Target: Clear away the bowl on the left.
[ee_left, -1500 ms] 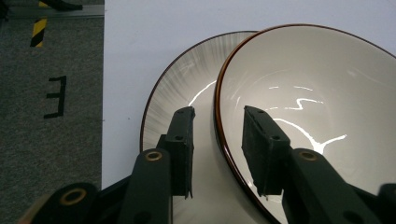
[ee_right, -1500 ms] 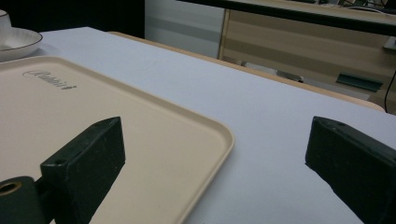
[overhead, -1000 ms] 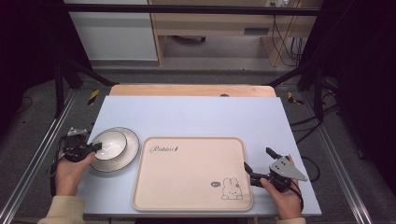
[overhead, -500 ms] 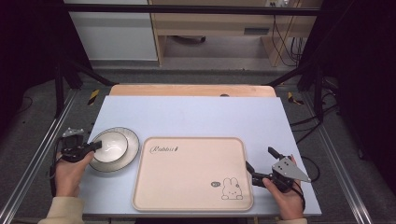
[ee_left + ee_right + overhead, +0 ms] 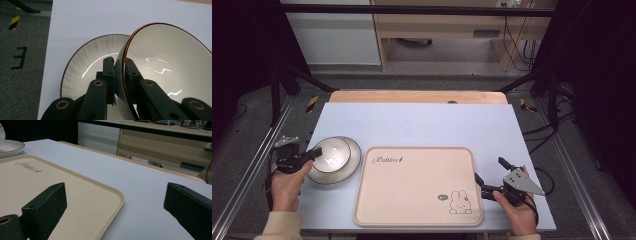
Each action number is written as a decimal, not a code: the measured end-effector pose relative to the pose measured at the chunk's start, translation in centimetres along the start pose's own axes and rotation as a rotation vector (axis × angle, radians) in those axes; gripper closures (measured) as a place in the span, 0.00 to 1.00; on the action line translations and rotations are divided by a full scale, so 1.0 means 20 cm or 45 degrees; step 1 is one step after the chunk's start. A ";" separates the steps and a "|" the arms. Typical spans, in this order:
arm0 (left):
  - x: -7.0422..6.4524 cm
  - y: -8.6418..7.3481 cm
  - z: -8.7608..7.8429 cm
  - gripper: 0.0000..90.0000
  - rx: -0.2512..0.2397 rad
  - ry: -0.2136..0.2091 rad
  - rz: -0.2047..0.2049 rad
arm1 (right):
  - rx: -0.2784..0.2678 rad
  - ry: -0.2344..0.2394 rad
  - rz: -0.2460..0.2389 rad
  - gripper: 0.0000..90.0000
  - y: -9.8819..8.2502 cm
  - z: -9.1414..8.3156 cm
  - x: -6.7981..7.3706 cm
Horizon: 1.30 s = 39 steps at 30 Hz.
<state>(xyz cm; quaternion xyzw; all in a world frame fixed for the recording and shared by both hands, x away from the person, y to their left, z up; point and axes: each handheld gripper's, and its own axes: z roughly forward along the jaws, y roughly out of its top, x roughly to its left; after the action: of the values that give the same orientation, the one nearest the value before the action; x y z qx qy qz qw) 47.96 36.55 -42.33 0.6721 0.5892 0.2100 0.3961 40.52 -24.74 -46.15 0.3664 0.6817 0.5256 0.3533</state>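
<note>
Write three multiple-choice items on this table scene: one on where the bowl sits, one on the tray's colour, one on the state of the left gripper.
1. Where is the bowl?
A. On the plate, left of the tray
B. On the tray
C. On the floor

2. What colour is the tray?
A. Blue
B. Beige
C. Black

3. What is the left gripper doing?
A. Hanging open above the tray
B. Gripping the tray's edge
C. Pinching the bowl's rim

Answers: 1 A, the high view shows bowl and plate together beside the tray. 2 B, the tray is pale beige with a rabbit print. 3 C, in the left gripper view one jaw is inside the rim and one outside.
</note>
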 end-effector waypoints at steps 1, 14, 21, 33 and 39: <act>0.00 0.00 0.00 0.91 -0.002 -0.004 -0.002 | -0.001 0.000 0.000 0.05 0.00 0.00 0.00; -0.05 0.02 -0.02 0.91 -0.037 -0.046 -0.007 | -0.006 0.000 0.002 0.05 0.00 0.00 -0.01; -0.08 0.03 -0.02 0.91 -0.039 -0.055 0.013 | -0.008 -0.001 0.006 0.05 0.00 0.00 0.00; -0.13 0.04 -0.03 0.91 -0.058 -0.074 0.029 | -0.013 0.000 0.010 0.05 0.00 0.00 -0.01; -0.19 0.05 -0.01 0.91 -0.053 -0.090 0.066 | -0.020 -0.002 0.012 0.05 0.00 -0.01 -0.01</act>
<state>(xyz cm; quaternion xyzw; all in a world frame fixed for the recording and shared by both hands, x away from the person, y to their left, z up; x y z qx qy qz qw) 47.55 32.95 -40.77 0.6859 0.5526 0.2086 0.4251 40.51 -25.00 -46.09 0.3671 0.6757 0.5322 0.3542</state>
